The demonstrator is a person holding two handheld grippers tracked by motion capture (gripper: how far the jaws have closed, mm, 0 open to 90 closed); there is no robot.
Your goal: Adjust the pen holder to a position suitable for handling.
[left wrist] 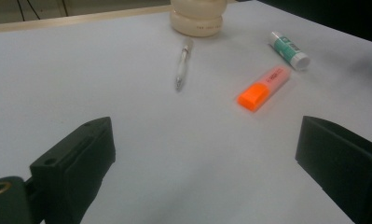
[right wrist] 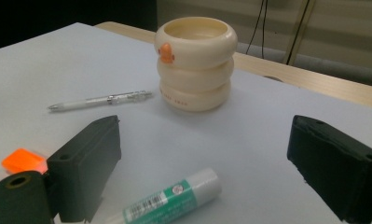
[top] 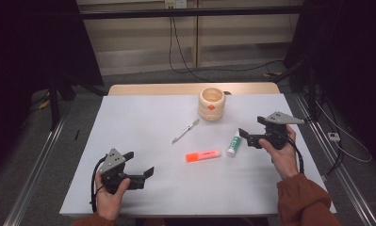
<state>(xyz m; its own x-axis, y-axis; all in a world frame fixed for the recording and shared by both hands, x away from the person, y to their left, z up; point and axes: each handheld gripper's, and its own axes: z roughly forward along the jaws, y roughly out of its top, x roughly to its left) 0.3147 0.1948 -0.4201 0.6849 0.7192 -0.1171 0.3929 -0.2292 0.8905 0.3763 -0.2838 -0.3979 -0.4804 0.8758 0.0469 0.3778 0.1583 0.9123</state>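
Right gripper (top: pixel 249 137) right of frame, jaws spread, just beside glue stick (top: pixel 233 145). Left gripper (top: pixel 139 164) lower left, jaws spread, empty. Highlighter (top: pixel 203 156) centre.

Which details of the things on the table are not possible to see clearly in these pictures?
- Inside of the cream holder: its rim hides the bottom in the right gripper view; too small in the high view.
- Glue stick: lower end cut off by the bottom edge; label print too small to read.
- Highlighter: mostly behind a black jaw there.
- Pen: print blurred in the left gripper view.
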